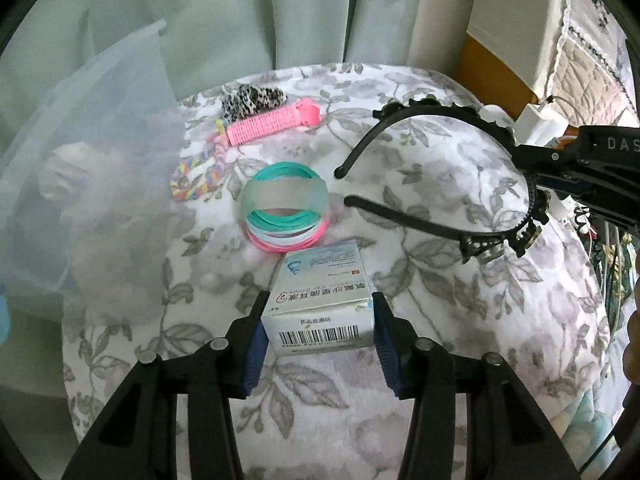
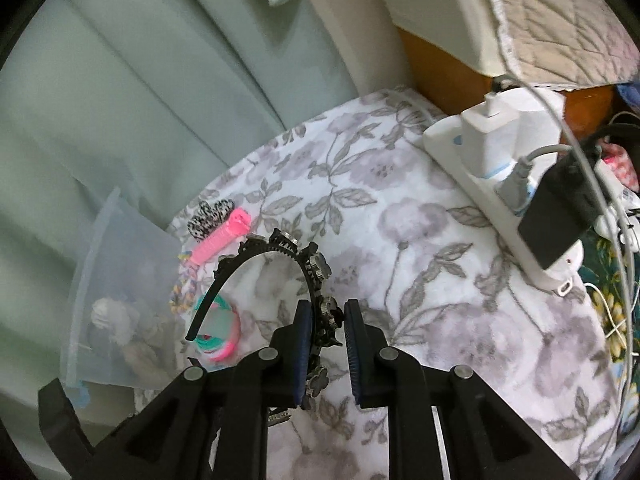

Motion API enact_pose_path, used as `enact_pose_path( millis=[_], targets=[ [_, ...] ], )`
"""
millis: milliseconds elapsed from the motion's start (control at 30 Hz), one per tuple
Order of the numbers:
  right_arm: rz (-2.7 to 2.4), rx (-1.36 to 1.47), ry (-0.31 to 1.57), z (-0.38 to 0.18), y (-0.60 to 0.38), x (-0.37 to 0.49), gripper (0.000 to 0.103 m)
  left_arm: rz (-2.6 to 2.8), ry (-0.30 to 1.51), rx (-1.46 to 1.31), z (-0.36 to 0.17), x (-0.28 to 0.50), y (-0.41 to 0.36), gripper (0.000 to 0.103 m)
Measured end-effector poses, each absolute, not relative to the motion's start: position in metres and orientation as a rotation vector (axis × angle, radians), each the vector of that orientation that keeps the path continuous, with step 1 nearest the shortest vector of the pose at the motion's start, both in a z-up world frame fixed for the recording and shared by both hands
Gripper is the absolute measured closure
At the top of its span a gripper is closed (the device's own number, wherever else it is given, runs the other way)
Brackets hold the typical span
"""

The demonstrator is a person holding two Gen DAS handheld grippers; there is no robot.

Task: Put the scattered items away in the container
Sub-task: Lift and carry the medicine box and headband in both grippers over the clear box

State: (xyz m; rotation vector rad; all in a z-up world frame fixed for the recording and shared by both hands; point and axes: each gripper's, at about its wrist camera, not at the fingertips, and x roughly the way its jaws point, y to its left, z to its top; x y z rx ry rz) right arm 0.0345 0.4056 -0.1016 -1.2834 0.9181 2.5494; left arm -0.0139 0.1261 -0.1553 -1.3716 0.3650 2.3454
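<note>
My left gripper (image 1: pixel 319 300) is shut on a small white medicine box (image 1: pixel 320 300), both pads against its sides, low over the floral tablecloth (image 1: pixel 420 320). My right gripper (image 2: pixel 325 312) is shut on a black toothed headband (image 2: pixel 312 272) with dark flower studs, held above the cloth; it also shows in the left wrist view (image 1: pixel 440 184). A stack of teal, white and pink hair ties (image 1: pixel 286 210) lies mid-table. A pink comb clip (image 1: pixel 272 122), a leopard scrunchie (image 1: pixel 252 98) and a pastel braided band (image 1: pixel 200 176) lie further back. The translucent container (image 1: pixel 88 184) stands at the left.
A white power strip (image 2: pixel 512 184) with chargers and cables lies along the table's right edge. Green curtains (image 1: pixel 240 20) hang behind the table. A quilted cover (image 2: pixel 560 20) is at the far right.
</note>
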Motion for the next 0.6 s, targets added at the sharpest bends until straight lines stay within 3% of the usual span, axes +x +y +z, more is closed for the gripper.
enact_pose_path(
  millis=[600],
  targets=[
    [2.687, -1.077, 0.972, -0.033, 0.399, 0.06, 0.085, 2.511, 0.239, -1.098, -0.06, -0.004, 0.089, 0.054]
  ],
)
